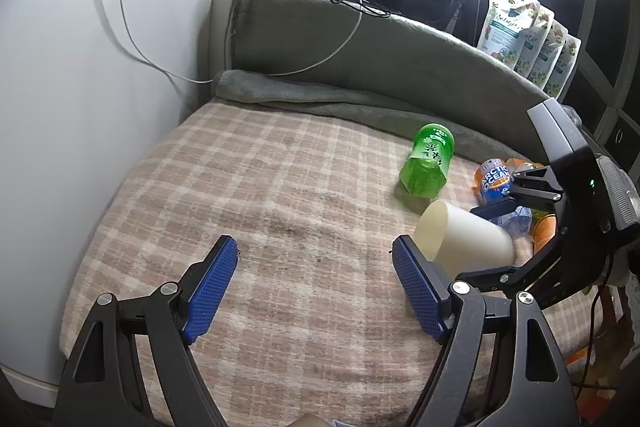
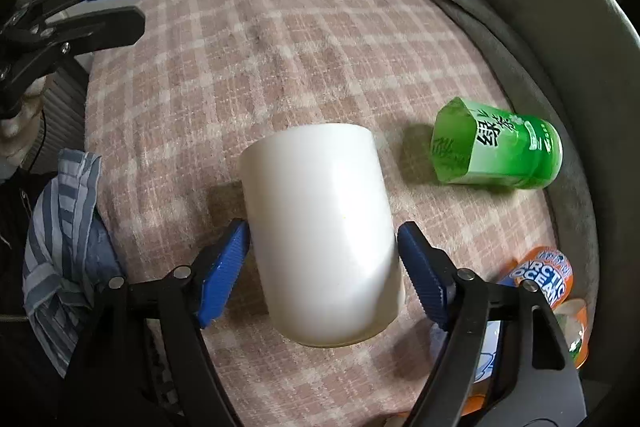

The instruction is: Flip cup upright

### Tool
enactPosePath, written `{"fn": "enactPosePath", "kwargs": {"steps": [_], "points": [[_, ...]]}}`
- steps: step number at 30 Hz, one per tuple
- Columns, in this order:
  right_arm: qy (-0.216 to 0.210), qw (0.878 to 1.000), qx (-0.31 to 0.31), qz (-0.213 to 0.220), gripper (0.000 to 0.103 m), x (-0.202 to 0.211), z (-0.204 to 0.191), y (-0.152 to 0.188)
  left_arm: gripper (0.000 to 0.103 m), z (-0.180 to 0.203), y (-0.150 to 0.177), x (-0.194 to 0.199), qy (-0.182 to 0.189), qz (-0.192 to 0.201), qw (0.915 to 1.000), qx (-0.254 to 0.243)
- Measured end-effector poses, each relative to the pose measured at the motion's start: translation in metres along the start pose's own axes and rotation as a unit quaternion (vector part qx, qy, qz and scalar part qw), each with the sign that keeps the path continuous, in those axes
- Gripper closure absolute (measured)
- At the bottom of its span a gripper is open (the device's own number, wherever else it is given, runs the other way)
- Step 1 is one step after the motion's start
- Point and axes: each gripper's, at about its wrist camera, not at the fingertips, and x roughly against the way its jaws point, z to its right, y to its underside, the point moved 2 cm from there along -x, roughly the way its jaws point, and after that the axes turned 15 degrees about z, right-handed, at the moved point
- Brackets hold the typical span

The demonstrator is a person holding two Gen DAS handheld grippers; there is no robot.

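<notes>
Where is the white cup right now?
In the right wrist view the white cup lies tipped between the right gripper fingers, on the plaid blanket, with the green bottle to its right.

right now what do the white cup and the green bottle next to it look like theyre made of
White cup: looks like smooth opaque plastic, cream-white with a soft sheen; ceramic can't be ruled out. It lies on its side between the right gripper pads.
Green bottle: translucent green plastic that light glows through, wrapped in a glossy printed label.
Both rest on a plaid blanket, which looks like a soft woven fabric.
</notes>
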Motion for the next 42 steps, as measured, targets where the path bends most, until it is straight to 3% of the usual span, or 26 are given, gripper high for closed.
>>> {"fn": "enactPosePath", "kwargs": {"steps": [5,8,12,16,18,22,26,31,42], "points": [[0.004,0.997,-0.075,-0.003,0.025,-0.001,0.011,-0.002,0.023,-0.001,0.000,-0.003,0.000,-0.002,1.0000,-0.001],[-0.006,0.988,-0.155,0.010,0.025,0.001,0.019,-0.002,0.023,-0.001,-0.001,-0.005,0.002,-0.003,1.0000,-0.001],[-0.012,0.964,-0.263,0.039,0.025,0.003,0.029,0.001,0.023,0.001,-0.002,-0.009,0.003,-0.006,1.0000,-0.002],[-0.029,0.917,-0.391,0.071,0.025,0.000,0.043,0.011,0.023,0.004,-0.004,-0.013,0.007,-0.011,0.9999,-0.005],[-0.025,0.901,-0.425,0.084,0.025,-0.001,0.045,0.015,0.023,0.007,-0.004,-0.015,0.008,-0.012,0.9999,-0.008],[-0.005,0.881,-0.461,0.101,0.025,-0.001,0.048,0.018,0.023,0.009,-0.006,-0.020,0.012,-0.016,0.9997,-0.011],[0.006,0.870,-0.483,0.100,0.025,-0.002,0.050,0.020,0.023,0.013,-0.007,-0.024,0.017,-0.021,0.9995,-0.015],[0.014,0.867,-0.489,0.098,0.025,-0.006,0.053,0.025,0.023,0.016,-0.008,-0.030,0.018,-0.028,0.9993,-0.013],[0.029,0.884,-0.450,0.124,0.022,0.012,0.053,0.019,0.023,0.027,-0.015,-0.035,0.039,-0.032,0.9984,-0.024]]}}
